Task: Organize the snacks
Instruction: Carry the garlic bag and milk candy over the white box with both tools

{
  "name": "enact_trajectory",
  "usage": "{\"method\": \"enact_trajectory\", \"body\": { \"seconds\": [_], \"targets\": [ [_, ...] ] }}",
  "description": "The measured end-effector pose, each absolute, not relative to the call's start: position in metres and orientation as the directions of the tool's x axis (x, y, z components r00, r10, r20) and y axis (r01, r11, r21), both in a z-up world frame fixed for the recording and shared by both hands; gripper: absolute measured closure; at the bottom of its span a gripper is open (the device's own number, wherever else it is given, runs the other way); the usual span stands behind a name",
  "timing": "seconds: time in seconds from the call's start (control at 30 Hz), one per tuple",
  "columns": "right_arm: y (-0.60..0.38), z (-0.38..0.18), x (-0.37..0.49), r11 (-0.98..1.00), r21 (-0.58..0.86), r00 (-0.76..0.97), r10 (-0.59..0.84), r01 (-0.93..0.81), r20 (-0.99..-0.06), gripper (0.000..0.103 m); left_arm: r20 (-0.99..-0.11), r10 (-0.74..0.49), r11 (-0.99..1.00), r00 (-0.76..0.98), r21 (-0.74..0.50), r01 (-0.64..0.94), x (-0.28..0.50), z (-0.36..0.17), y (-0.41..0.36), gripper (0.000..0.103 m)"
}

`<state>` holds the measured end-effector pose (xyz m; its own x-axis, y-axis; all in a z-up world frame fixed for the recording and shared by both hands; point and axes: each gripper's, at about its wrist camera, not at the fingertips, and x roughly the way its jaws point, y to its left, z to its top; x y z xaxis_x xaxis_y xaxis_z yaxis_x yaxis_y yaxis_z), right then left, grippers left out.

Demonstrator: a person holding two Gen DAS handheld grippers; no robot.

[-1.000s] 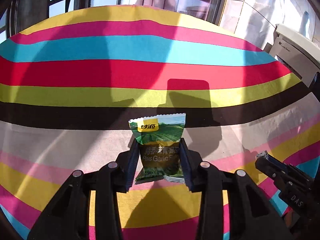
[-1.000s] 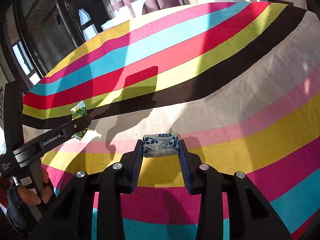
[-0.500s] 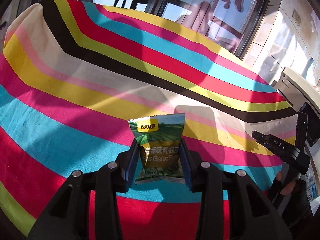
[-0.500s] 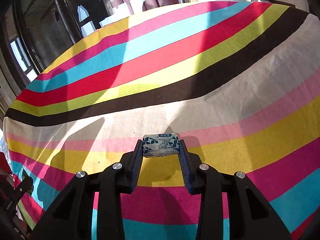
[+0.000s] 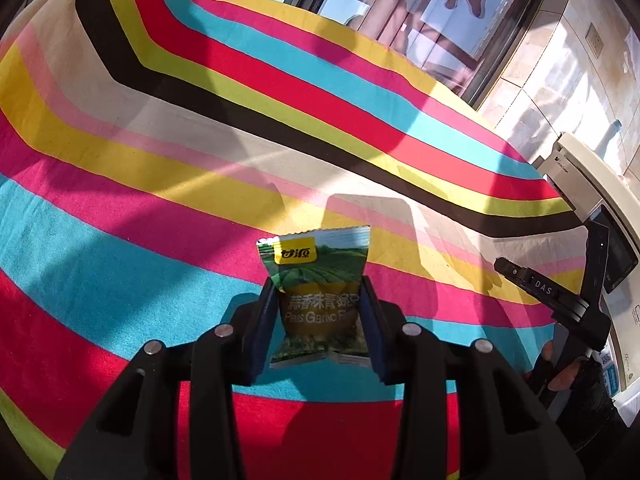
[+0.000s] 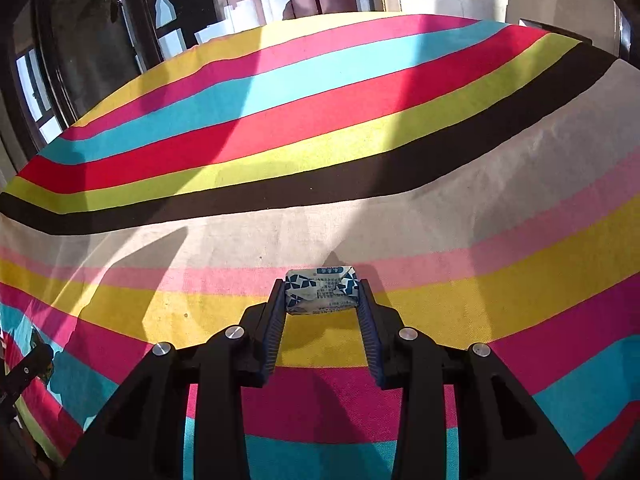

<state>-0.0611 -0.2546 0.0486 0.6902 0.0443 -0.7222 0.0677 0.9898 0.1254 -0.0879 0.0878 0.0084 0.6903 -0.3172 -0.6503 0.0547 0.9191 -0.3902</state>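
My left gripper is clamped on the pea packet, pinched across its lower half so the sealed top stands upright and clear of the pads; this side grip probably keeps the label readable and the packet ready to set down flat. The packet hangs above the striped cloth, not touching it as far as I can judge.

My right gripper is clamped on the blue-and-white candy, held crosswise at the very tips, likely because so small a piece offers no other purchase. It too sits above the cloth.

The left view alone shows my right gripper at 3 o'clock, with my gloved hand below it and a white appliance beyond. The right view alone shows a dark part of the left tool at 8 o'clock and the windows at 11 o'clock. Neither view shows a bin or tray for the 2 snacks.
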Motion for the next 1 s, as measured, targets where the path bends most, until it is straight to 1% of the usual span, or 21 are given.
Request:
{"method": "enact_trajectory", "body": {
  "seconds": [0.2,0.37,0.47,0.63,0.73,0.87,1.0],
  "targets": [
    [-0.245,0.051,-0.071,0.995,0.086,0.666,0.033,0.046,-0.745,0.068,-0.661,-0.321,0.917,0.678,-0.395,0.049,-0.087,0.009,0.089,0.063],
    [-0.235,0.059,-0.082,0.994,0.11,0.647,0.075,0.014,-0.759,0.068,-0.634,-0.32,0.913,0.704,-0.404,0.052,-0.098,0.02,0.093,0.063],
    [-0.222,0.063,-0.089,0.993,0.115,0.638,0.096,-0.011,-0.764,0.068,-0.616,-0.306,0.923,0.725,-0.378,0.069,-0.111,0.031,0.095,0.063],
    [-0.195,0.063,-0.106,0.984,0.171,0.612,0.165,-0.05,-0.773,0.068,-0.601,-0.298,0.921,0.741,-0.386,0.057,-0.139,0.044,0.107,0.062],
    [-0.168,0.065,-0.12,0.974,0.193,0.595,0.224,-0.116,-0.772,0.068,-0.609,-0.281,0.923,0.741,-0.384,0.035,-0.16,0.047,0.121,0.062],
    [-0.122,0.072,-0.142,0.949,0.213,0.567,0.309,-0.231,-0.764,0.068,-0.616,-0.263,0.909,0.743,-0.416,-0.022,-0.192,0.047,0.155,0.062],
    [-0.07,0.081,-0.167,0.907,0.199,0.531,0.383,-0.371,-0.756,0.068,-0.613,-0.226,0.907,0.757,-0.416,-0.066,-0.232,0.051,0.193,0.062]
  ]
}}
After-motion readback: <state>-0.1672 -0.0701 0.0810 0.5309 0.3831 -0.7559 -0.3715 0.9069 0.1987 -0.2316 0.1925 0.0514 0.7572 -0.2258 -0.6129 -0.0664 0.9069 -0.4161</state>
